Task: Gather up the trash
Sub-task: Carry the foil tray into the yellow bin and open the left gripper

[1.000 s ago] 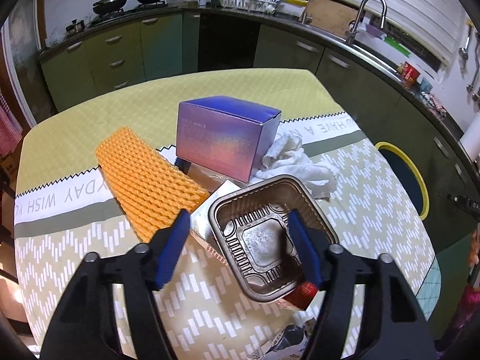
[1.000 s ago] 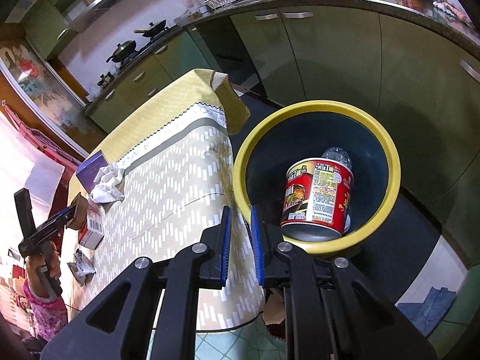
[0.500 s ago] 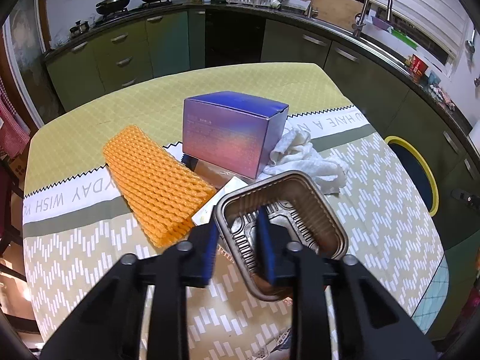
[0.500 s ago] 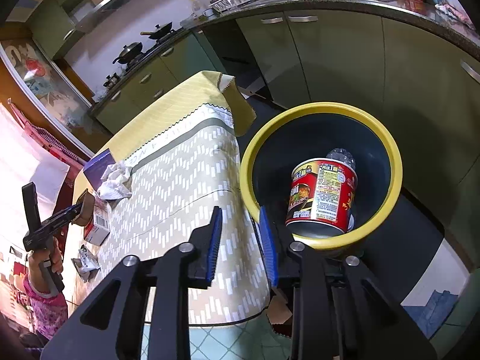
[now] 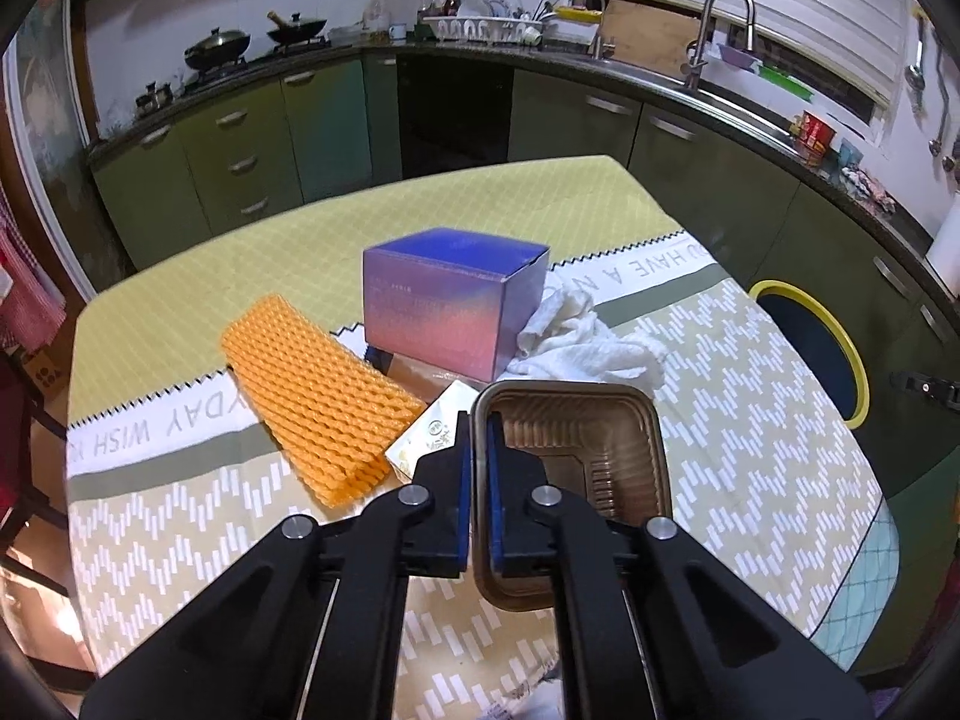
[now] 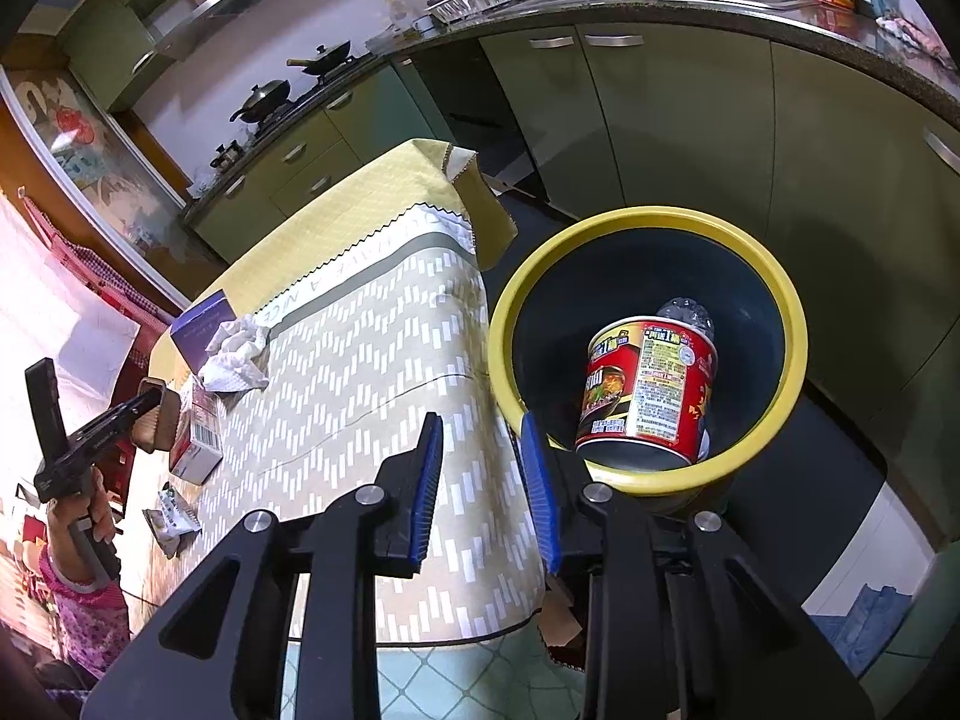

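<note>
My left gripper (image 5: 477, 427) is shut on the left wall of a brown plastic tray (image 5: 582, 438), held a little above the table. In the right wrist view the same gripper (image 6: 144, 405) shows at far left, in a person's hand, with the tray (image 6: 162, 417) in it. My right gripper (image 6: 480, 429) hangs over the table's near edge beside the yellow-rimmed bin (image 6: 606, 222). Its jaws stand slightly open with nothing between them. A red noodle cup (image 6: 648, 384) and a clear bottle (image 6: 684, 312) lie inside the bin.
On the patterned tablecloth (image 5: 750, 450) lie an orange foam net (image 5: 318, 396), a purple box (image 5: 450, 306), a crumpled white tissue (image 5: 588, 342), a small carton (image 5: 429, 435) and a wrapper (image 6: 171, 510). Green cabinets (image 6: 690, 120) stand behind the bin (image 5: 843, 348).
The left jaws have closed from wide open onto the tray's left wall, and the tray has come up off the carton. The right jaws have parted a little.
</note>
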`<state>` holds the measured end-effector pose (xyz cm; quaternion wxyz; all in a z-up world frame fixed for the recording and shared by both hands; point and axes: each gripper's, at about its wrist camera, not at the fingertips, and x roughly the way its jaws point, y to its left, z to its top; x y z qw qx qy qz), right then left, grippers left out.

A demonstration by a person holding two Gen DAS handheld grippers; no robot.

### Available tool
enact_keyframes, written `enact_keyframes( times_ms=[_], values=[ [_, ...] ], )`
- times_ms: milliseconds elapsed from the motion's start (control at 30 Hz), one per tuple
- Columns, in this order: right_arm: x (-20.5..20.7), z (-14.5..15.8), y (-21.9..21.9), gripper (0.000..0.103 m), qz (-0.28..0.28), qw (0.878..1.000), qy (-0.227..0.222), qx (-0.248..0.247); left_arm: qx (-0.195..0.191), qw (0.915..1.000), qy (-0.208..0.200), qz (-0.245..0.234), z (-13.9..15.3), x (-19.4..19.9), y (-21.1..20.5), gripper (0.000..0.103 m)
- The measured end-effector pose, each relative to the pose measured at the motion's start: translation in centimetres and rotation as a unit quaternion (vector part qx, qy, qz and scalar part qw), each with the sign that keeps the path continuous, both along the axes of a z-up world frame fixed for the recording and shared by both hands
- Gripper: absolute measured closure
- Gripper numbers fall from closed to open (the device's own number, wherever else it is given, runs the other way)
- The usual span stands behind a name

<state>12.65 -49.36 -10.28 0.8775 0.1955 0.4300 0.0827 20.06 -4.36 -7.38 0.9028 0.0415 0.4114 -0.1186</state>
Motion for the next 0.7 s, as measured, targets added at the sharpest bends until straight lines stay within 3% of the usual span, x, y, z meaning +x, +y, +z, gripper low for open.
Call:
enact_keyframes(
  times_ms=[167, 300, 500, 700],
  values=[
    [-0.6, 0.3, -0.5, 0.075, -0.007, 1.000, -0.008, 0.000, 0.000, 0.9992, -0.023, -0.033, 2.4, -1.5, -1.9, 0.099],
    [-1.8, 0.8, -1.9, 0.072, -0.023, 1.000, -0.018, -0.001, -0.009, 0.9957, -0.031, -0.087, 3.9, -1.8, -6.1, 0.099],
    [-4.3, 1.3, -5.2, 0.072, -0.061, 0.998, -0.029, -0.009, -0.019, 0.9809, -0.015, -0.193, 3.9, -0.1, -16.9, 0.098],
    [-6.7, 0.7, -9.3, 0.067, -0.105, 0.994, -0.030, -0.005, -0.009, 0.9691, 0.016, -0.246, 1.9, 2.6, -27.0, 0.098]
  ],
)
